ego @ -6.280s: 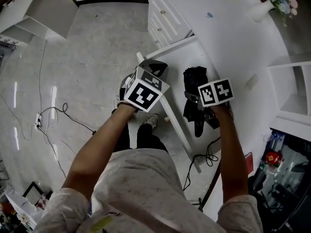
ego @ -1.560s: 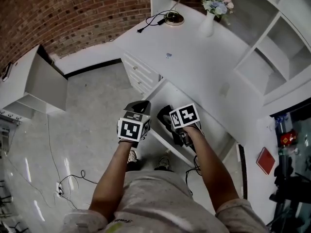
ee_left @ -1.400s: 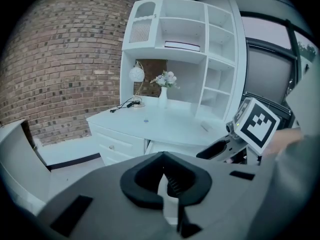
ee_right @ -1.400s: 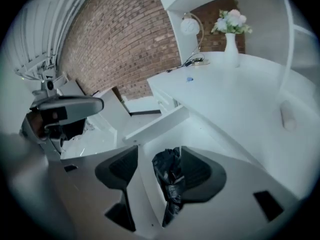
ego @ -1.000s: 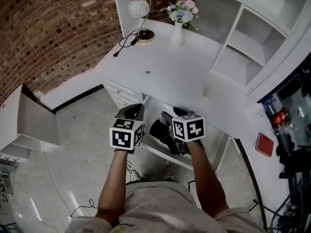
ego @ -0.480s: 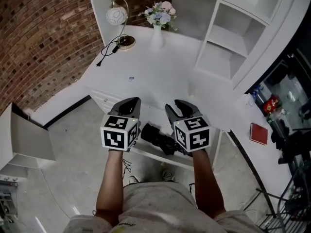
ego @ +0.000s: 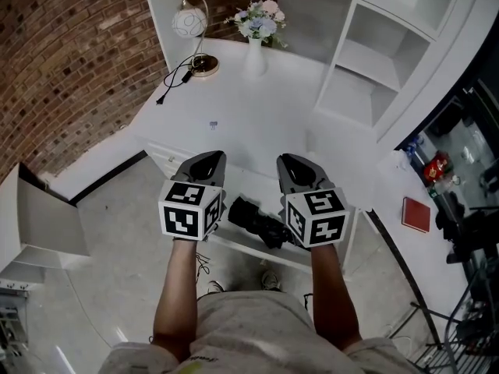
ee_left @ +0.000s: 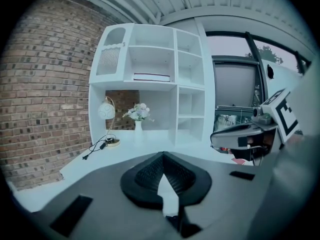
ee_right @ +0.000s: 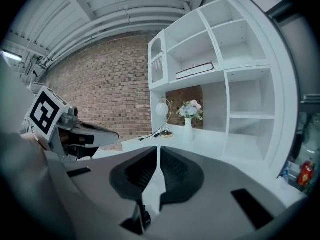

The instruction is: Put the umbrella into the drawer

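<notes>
White desk (ego: 257, 107) with shelving (ego: 366, 45) behind it; below its front edge an open drawer (ego: 242, 245) stands pulled out toward the person. The umbrella (ego: 257, 220) lies inside that drawer, slantwise between the two marker cubes: a short, black, folded model, its fabric bunched in loose pleats, one end thicker than the other (strap and handle cannot be made out). Neither tool touches it, so the placing step appears complete, and shutting the drawer is probably what remains. The left gripper (ego: 209, 157) and right gripper (ego: 287, 160) are held side by side above the drawer, well clear of the umbrella, likely so that nothing snags on withdrawal. The left jaws are pressed together at the tips, with nothing between them; the right jaws have just been closing and now leave only a thin slit, likewise empty.
</notes>
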A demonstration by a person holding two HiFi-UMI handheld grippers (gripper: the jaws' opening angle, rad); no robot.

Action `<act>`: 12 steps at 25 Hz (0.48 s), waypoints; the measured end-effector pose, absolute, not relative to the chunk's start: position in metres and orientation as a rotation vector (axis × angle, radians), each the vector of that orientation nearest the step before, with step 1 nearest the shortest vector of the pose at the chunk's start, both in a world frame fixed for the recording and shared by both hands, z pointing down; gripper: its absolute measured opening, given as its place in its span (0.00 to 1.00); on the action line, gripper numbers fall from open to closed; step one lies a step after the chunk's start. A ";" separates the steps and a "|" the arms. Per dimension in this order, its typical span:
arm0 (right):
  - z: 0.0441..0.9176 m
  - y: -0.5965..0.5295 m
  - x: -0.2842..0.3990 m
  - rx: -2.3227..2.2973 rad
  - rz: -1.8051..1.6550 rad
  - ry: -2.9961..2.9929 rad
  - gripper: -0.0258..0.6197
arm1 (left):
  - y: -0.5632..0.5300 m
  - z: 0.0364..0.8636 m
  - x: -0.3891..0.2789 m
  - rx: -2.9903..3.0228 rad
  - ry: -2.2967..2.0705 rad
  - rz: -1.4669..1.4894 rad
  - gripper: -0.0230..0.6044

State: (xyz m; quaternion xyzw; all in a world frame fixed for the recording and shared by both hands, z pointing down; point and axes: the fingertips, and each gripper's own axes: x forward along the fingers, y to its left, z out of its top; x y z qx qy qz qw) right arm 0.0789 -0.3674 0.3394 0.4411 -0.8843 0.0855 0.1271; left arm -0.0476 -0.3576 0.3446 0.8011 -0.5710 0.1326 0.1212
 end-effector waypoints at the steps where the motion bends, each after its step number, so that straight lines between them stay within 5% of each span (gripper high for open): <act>1: 0.337 -0.368 0.079 1.293 0.239 -2.577 0.07 | -0.357 0.345 -0.049 2.337 -1.670 0.390 0.03; 12: 0.329 -0.364 0.078 1.309 0.193 -2.594 0.05 | -0.352 0.345 -0.056 2.323 -1.695 0.417 0.03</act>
